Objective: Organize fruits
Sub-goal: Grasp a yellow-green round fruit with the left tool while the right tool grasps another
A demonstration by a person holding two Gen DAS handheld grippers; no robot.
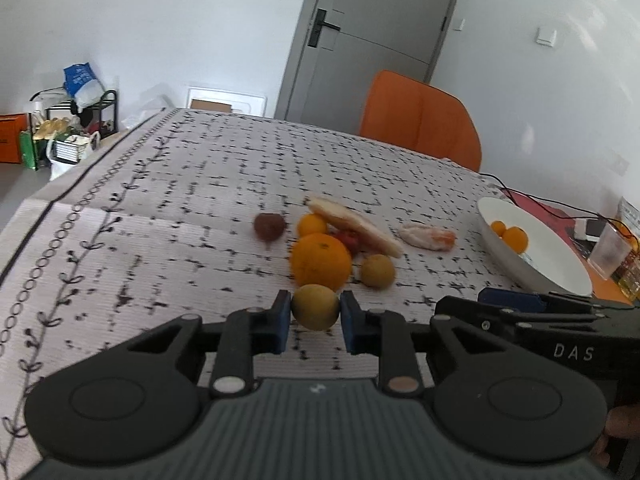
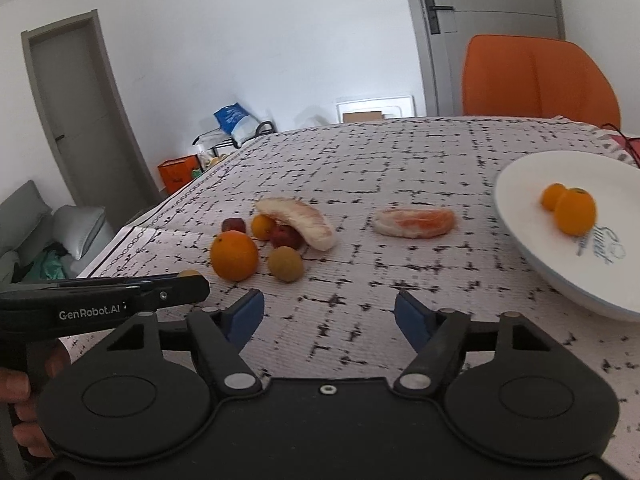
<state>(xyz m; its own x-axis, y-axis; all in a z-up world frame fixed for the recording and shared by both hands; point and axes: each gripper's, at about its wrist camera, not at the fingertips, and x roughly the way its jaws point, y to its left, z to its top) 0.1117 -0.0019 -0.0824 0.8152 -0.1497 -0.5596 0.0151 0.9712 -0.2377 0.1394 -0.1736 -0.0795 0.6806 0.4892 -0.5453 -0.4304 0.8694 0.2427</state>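
Note:
My left gripper (image 1: 315,322) is shut on a small yellow-green fruit (image 1: 315,306), at the near edge of the fruit pile. Behind it lie a large orange (image 1: 320,261), a second yellow-green fruit (image 1: 378,271), a small orange (image 1: 311,225), red fruits (image 1: 349,239), a dark red fruit (image 1: 269,225) and a pomelo wedge (image 1: 356,226). A peeled citrus segment (image 1: 428,237) lies to the right. A white plate (image 2: 532,216) holds two small oranges (image 2: 575,210). My right gripper (image 2: 330,312) is open and empty above the cloth, left of the plate.
An orange chair (image 1: 420,118) stands at the table's far side. A clear cup (image 1: 610,252), a black cable (image 1: 552,200) and small items sit beyond the plate at the right. The table's left edge (image 1: 60,196) drops off toward a cluttered rack (image 1: 72,128).

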